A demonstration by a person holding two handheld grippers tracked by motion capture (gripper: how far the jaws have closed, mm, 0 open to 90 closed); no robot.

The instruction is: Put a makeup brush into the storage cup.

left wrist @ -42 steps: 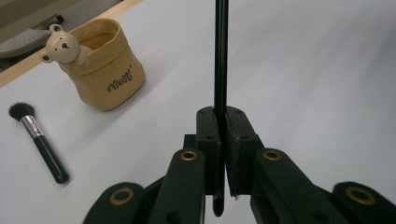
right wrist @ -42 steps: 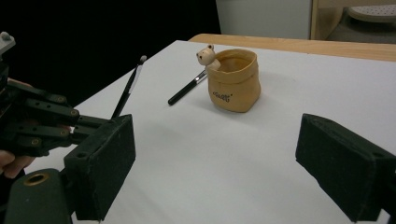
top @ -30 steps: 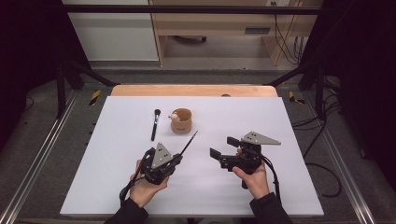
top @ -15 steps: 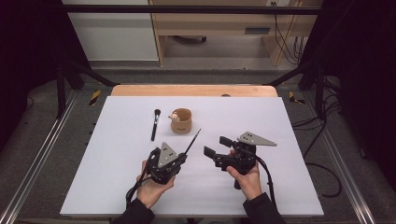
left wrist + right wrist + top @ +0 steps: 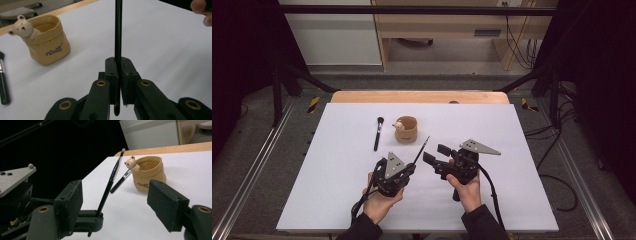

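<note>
My left gripper (image 5: 411, 167) is shut on the lower end of a thin black brush (image 5: 422, 149), which slants up and away toward the cup. In the left gripper view the shaft (image 5: 118, 30) rises from between the closed jaws (image 5: 119, 65). My right gripper (image 5: 434, 152) sits just right of it, open, and its jaws have just been closing. In the right gripper view the brush (image 5: 112, 177) stands between the pads (image 5: 117, 200), close to the left pad, and neither pad touches it. A tan cup with a bear figure (image 5: 406, 130) stands beyond.
A second black brush (image 5: 377, 133) lies flat on the white table (image 5: 337, 200), left of the cup. A wooden strip (image 5: 419, 96) runs along the table's far edge. Cables (image 5: 557, 180) trail on the floor to the right.
The right gripper has moved left toward the brush held in the left gripper, and its jaws stand narrower. The left hand has kept its place.
</note>
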